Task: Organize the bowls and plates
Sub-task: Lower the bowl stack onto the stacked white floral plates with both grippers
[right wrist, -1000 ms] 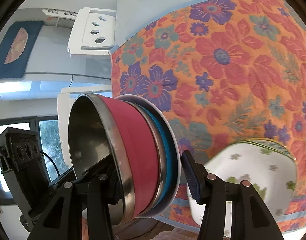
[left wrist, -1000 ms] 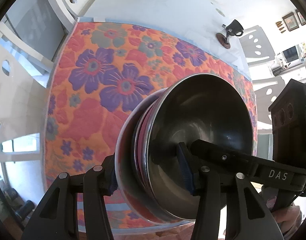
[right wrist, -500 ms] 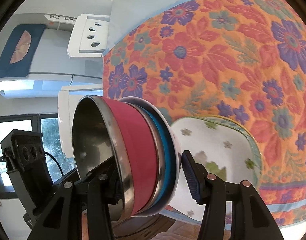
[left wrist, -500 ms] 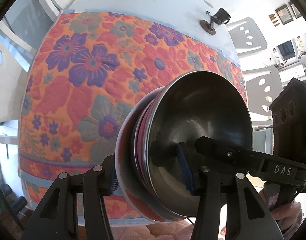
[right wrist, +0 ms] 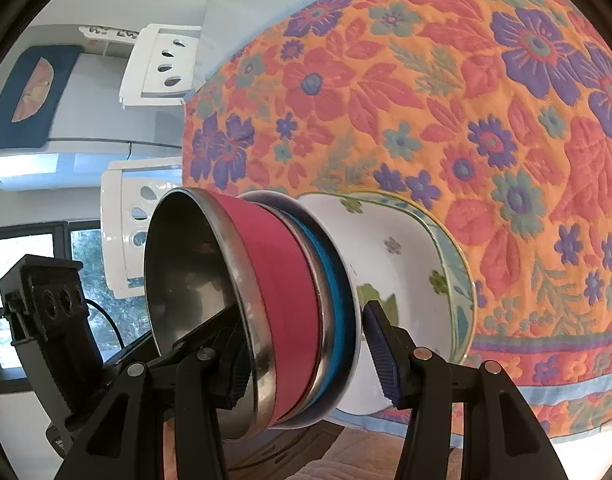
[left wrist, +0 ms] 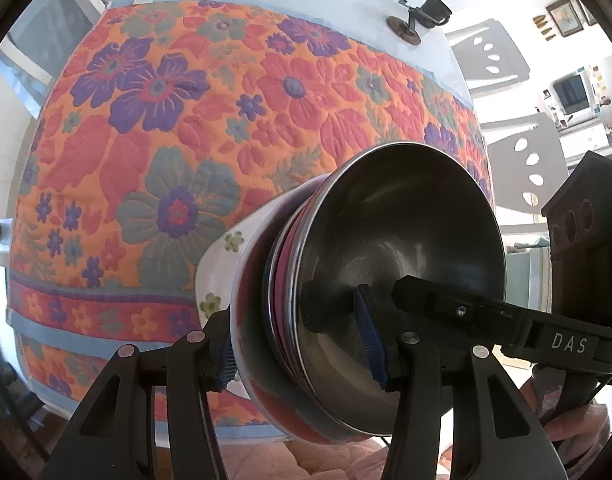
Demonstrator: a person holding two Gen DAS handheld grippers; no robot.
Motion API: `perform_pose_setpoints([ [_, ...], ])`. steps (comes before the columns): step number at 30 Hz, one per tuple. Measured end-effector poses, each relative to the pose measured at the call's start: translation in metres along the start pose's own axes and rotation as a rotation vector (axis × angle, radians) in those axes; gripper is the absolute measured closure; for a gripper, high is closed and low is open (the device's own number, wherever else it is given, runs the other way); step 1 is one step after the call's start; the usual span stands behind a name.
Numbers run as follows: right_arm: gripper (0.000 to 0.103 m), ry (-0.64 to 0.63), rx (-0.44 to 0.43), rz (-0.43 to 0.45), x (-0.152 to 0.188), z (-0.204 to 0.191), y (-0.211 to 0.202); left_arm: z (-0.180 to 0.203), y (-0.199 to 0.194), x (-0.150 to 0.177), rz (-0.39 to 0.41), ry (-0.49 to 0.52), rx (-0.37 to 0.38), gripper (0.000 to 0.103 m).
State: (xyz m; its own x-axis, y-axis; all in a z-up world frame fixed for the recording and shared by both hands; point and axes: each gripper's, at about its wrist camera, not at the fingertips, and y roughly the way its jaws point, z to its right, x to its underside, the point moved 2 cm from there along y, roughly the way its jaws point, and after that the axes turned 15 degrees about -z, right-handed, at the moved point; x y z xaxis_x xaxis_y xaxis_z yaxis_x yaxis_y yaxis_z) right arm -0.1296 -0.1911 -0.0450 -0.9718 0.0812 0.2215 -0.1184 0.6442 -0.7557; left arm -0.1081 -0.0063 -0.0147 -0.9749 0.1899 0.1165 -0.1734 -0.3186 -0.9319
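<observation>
A stack of dishes (left wrist: 370, 292) is held between both grippers: a steel bowl with a pink outside (right wrist: 273, 300), a blue-sided bowl (right wrist: 338, 312) and a round white plate (left wrist: 241, 312). My left gripper (left wrist: 297, 344) clamps the stack's near rim, one pad inside the steel bowl, one under the plate. My right gripper (right wrist: 310, 356) clamps the opposite rim the same way. A white square plate with flowers (right wrist: 406, 264) lies on the floral tablecloth (right wrist: 426, 100) right under the stack, near the table's front edge.
A small black cup on a stand (left wrist: 422, 16) sits on the bare far end of the table. White chairs (right wrist: 157, 64) stand around the table. The cloth's front edge (left wrist: 105, 332) is close to the stack.
Both grippers have carried the stack toward the table's front edge and down over the white flowered plate, which now shows in the left wrist view too.
</observation>
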Motion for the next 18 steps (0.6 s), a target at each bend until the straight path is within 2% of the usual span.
perform_pose_setpoints([
  [8,0.052,0.024,0.007,-0.009,0.008,0.02,0.007,0.001,0.022,0.009,-0.016,-0.007,0.013,0.056],
  [12,0.052,0.014,0.006,-0.009,0.01,0.024,0.011,-0.002,0.026,0.012,0.002,-0.021,0.016,0.056],
  [18,0.052,-0.027,0.036,-0.003,0.014,0.022,0.018,-0.001,0.03,0.017,0.016,-0.01,-0.011,0.056],
])
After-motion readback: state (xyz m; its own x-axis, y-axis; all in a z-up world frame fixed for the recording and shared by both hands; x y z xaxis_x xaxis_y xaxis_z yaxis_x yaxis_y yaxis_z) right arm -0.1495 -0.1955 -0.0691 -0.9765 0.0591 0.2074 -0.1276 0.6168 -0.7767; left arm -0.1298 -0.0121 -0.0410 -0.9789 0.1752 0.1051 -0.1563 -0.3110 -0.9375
